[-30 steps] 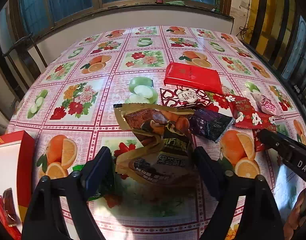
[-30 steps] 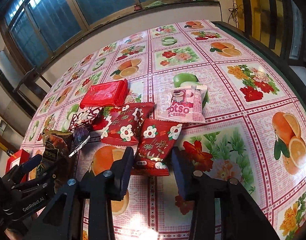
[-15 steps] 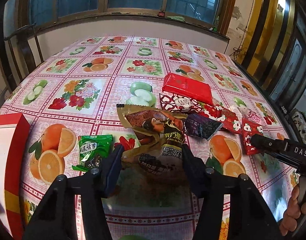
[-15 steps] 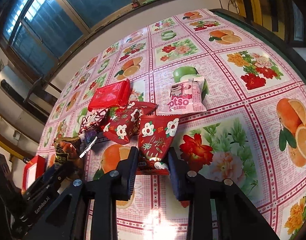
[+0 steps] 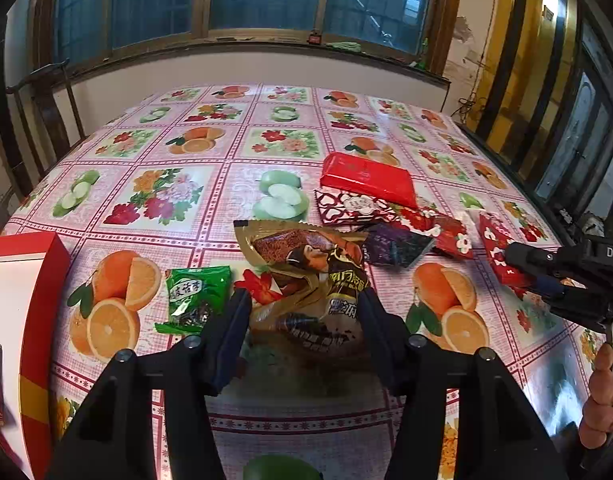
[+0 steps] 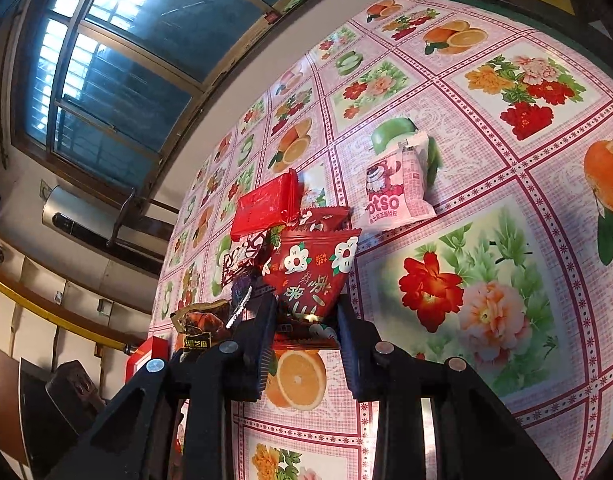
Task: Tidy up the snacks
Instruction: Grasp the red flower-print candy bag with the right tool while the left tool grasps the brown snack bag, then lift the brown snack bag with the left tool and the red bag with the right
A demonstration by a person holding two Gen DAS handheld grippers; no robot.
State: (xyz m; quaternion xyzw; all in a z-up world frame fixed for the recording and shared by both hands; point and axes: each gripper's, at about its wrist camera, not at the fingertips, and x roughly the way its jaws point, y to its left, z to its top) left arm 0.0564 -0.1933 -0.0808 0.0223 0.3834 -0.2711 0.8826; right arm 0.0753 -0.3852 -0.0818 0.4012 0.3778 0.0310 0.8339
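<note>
My left gripper (image 5: 304, 316) is shut on the brown-gold snack bag (image 5: 310, 276) and holds it lifted above the fruit-print tablecloth (image 5: 154, 196). My right gripper (image 6: 306, 320) is shut on a red flowered snack packet (image 6: 310, 276) and holds it raised and tilted. The right gripper also shows in the left wrist view (image 5: 546, 276) at the right edge. A green packet (image 5: 196, 292), a purple packet (image 5: 390, 246), a heart-pattern packet (image 5: 352, 208) and a flat red pack (image 5: 366, 178) lie on the table. A pink packet (image 6: 398, 188) lies beyond the right gripper.
An open red box (image 5: 46, 280) with a white inside stands at the table's left edge, a dark packet in it. Another red flowered packet (image 5: 452, 236) lies by the pile. A chair (image 5: 46, 104) stands at the far left. Windows line the back wall.
Both grippers closed on their packets and rose from the table. The brown-gold bag and the red flowered packet lifted with them. The right view tilted.
</note>
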